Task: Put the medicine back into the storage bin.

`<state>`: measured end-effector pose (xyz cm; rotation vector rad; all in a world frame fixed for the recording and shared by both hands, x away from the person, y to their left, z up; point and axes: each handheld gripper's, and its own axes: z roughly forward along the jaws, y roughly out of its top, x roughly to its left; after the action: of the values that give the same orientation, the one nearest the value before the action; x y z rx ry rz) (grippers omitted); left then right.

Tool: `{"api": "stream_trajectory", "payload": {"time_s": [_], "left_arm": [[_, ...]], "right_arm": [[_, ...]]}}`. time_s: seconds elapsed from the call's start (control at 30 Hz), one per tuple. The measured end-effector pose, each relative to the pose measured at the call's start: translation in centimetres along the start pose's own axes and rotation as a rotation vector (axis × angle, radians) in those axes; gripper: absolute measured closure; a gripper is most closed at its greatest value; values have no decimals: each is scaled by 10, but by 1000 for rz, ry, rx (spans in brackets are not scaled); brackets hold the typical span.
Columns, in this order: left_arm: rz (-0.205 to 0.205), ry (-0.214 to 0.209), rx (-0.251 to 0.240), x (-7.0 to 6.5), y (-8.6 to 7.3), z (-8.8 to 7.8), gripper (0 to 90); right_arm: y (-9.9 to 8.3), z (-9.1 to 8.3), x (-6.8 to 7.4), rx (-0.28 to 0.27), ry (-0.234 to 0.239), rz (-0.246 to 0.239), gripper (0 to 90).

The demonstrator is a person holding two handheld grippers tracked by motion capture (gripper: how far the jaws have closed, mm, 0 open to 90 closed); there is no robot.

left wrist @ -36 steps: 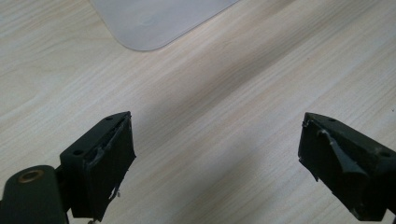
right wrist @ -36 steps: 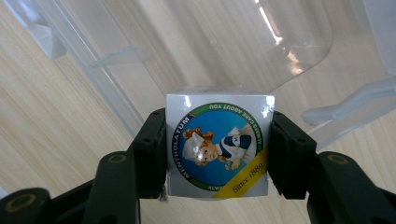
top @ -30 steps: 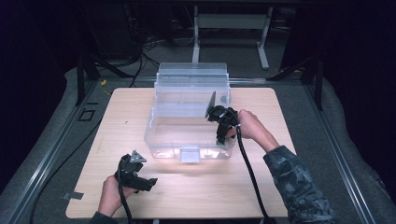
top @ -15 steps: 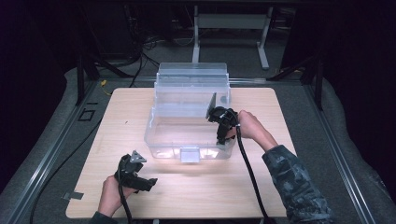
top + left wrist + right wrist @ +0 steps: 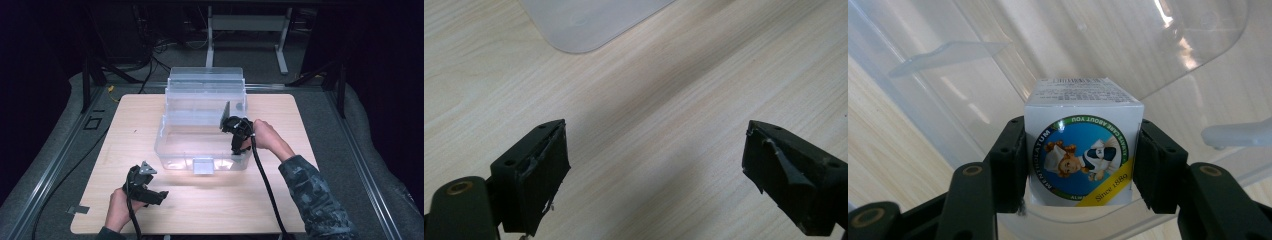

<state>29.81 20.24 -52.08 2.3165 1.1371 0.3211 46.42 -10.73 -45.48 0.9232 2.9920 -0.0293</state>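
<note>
Practically unchanged from a second ago: right gripper [image 5: 1080, 165] still clamped on the small white box [image 5: 1082, 150] above the clear bin [image 5: 172, 145], not yet released; left gripper [image 5: 656, 175] wide apart, idle over the table [image 5: 664, 100].

The left gripper [image 5: 161, 195] is black throughout, topped by a grey three-cornered plate [image 5: 146, 168], and a black cable [image 5: 134, 222] trails from it. Its square-ended jaws carry worn, scuffed black pads [image 5: 546, 170], small screw holes and a brass-coloured bushing [image 5: 459, 188]. The right gripper [image 5: 235, 145], also black, trails a thick black cable [image 5: 265, 185]; brass-coloured bushings sit on its jaw arms. The right arm wears a grey-green camouflage sleeve [image 5: 312, 197].
</note>
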Motion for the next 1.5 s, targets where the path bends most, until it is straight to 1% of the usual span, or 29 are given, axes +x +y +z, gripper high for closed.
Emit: {"api": "stream_trajectory", "payload": {"time_s": [0.03, 0.07, 0.1, 0.13, 0.23, 0.3, 0.33, 0.37, 0.43, 0.47, 0.5, 0.53, 0.57, 0.6, 0.63, 0.73, 0.77, 0.8, 0.93, 1.1, 1.13, 1.33, 1.37, 1.5], "left_arm": [[4, 0, 3, 0, 0, 0, 114], [6, 0, 4, 0, 0, 0, 113], [6, 0, 4, 0, 0, 0, 113], [7, 2, 7, 0, 0, 0, 113], [11, 0, 7, 0, 0, 0, 113], [5, 0, 2, 0, 0, 0, 113], [6, -1, 4, 0, 0, 0, 113], [6, 0, 4, 0, 0, 0, 113], [7, -2, 5, 0, 0, 0, 113], [8, -2, 5, 0, 0, 0, 113], [10, -1, 7, 0, 0, 0, 113], [11, -1, 7, 0, 0, 0, 113], [11, 0, 6, 0, 0, 0, 113], [8, -1, 6, 0, 0, 0, 113], [8, -2, 6, 0, 0, 0, 113], [9, -1, 8, 0, 0, 0, 113], [13, -1, 9, 0, 0, 0, 113], [12, -2, 9, 0, 0, 0, 113], [9, -1, 8, 0, 0, 0, 113], [15, -3, 9, 0, 0, -1, 112], [13, -3, 8, 0, 0, -1, 112], [8, -3, 5, 0, 0, 0, 112], [8, -2, 5, 0, 0, 0, 112], [12, -2, 6, 0, 0, 0, 112]], "right_arm": [[0, 1, 0, 3, -2, 0, 458], [0, 2, -1, -2, 46, 0, 457], [0, 2, -1, 2, 46, 0, 456], [0, 3, -1, -1, 35, 1, 456], [1, 4, -1, 1, 39, 0, 456], [1, 4, -1, 2, 38, -1, 456], [1, 4, 0, 4, 39, 0, 456], [1, 3, -1, 20, 53, -2, 455], [2, 4, -1, 19, 50, 2, 456], [2, 5, 0, 15, 38, 3, 456], [2, 5, 0, 18, 38, 3, 456], [2, 6, 1, 20, 39, 2, 456], [3, 5, 0, 35, 58, 0, 456], [3, 6, 0, 27, 40, -1, 456], [3, 7, 0, 26, 39, 0, 456], [3, 7, 0, 28, 40, 3, 453], [4, 6, -1, 47, 54, 1, 453], [4, 6, -1, 53, 57, 0, 452], [4, 6, -2, 59, 56, 4, 450], [4, 5, -2, 74, 49, 5, 450], [4, 6, -1, 68, 11, 6, 450], [4, 6, -1, 74, 6, 9, 451], [2, 7, -1, 54, 2, 11, 454], [1, 4, -1, 45, 2, 12, 454]]}}
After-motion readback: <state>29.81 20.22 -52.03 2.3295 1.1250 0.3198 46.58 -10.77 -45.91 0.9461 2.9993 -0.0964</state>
